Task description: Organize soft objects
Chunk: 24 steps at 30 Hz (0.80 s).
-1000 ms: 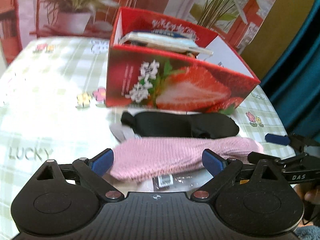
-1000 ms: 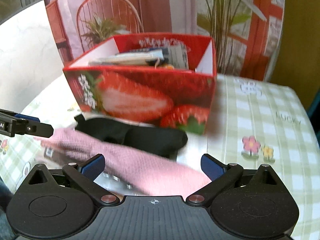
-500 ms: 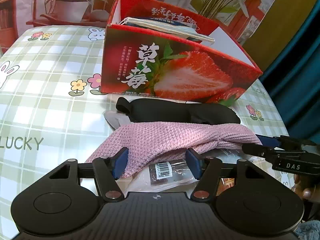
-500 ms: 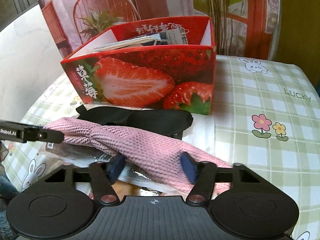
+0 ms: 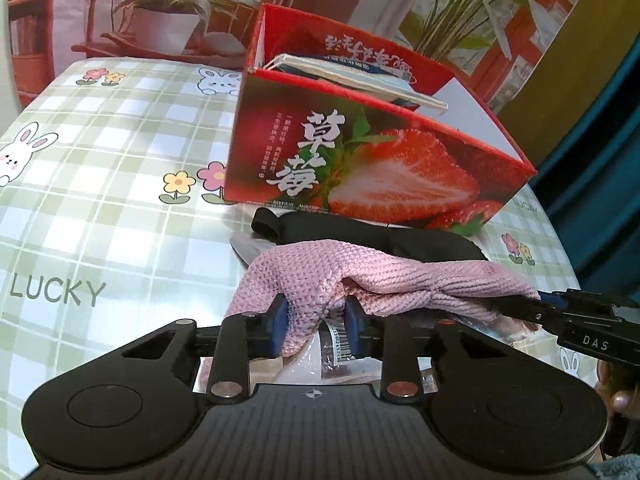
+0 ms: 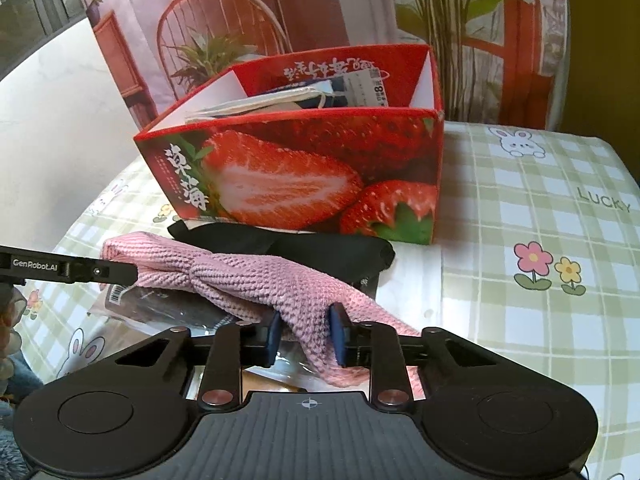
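A pink knitted headband with a knot in its middle lies across the table in front of a red strawberry box. My left gripper is closing on the band's left end, and its blue pads press the bunched knit. My right gripper is closing on the band's right end, pads also pressing the fabric. Behind the band lies a black eye mask. Each gripper's arm shows at the edge of the other view.
A clear plastic packet with a barcode lies under the headband. The box holds books or cards. The table has a green checked cloth. A potted plant stands behind. A blue curtain hangs at the right.
Both grippers went from wide open around the headband's ends to pinching the knit, which now bunches up between the pads. Neither hand shifted noticeably.
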Each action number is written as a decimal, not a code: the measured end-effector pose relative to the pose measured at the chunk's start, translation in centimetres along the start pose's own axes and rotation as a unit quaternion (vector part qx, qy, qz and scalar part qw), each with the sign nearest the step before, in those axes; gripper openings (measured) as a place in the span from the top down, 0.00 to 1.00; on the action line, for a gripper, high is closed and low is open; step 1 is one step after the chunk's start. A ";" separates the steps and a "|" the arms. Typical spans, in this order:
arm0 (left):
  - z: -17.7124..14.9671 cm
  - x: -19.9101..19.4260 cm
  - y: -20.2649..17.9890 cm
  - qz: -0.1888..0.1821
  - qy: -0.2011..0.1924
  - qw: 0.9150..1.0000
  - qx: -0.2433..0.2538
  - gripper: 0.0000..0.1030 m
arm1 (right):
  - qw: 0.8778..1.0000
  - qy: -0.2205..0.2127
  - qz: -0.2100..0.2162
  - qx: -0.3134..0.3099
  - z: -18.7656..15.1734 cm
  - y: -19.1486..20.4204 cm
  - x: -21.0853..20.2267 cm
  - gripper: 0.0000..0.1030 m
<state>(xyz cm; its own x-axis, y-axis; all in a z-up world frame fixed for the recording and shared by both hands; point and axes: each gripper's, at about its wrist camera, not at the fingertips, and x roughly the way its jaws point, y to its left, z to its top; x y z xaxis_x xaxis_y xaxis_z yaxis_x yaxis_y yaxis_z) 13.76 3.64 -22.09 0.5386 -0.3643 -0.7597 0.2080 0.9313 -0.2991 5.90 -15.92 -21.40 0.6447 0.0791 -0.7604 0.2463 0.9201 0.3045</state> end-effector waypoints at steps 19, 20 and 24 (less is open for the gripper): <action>2.8 -5.1 -1.3 -0.021 -0.095 0.994 0.041 0.82 | 0.996 -0.085 0.028 -0.020 3.3 0.9 -3.8 0.91; 3.1 -5.5 -1.6 -0.022 -0.101 0.993 0.050 0.82 | 0.995 -0.091 0.029 -0.021 3.7 0.9 -4.1 0.91; 5.0 -6.7 -2.4 -0.027 -0.120 0.990 0.070 0.82 | 0.992 -0.119 0.033 -0.024 5.6 0.7 -5.3 0.91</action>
<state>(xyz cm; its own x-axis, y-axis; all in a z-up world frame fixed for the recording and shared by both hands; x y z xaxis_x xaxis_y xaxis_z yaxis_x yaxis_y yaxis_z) 13.76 3.87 -13.41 0.6984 -0.4186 -0.5805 0.3448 0.9076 -0.2397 6.71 -17.82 -13.99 0.8126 0.0511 -0.5806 0.1675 0.9337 0.3165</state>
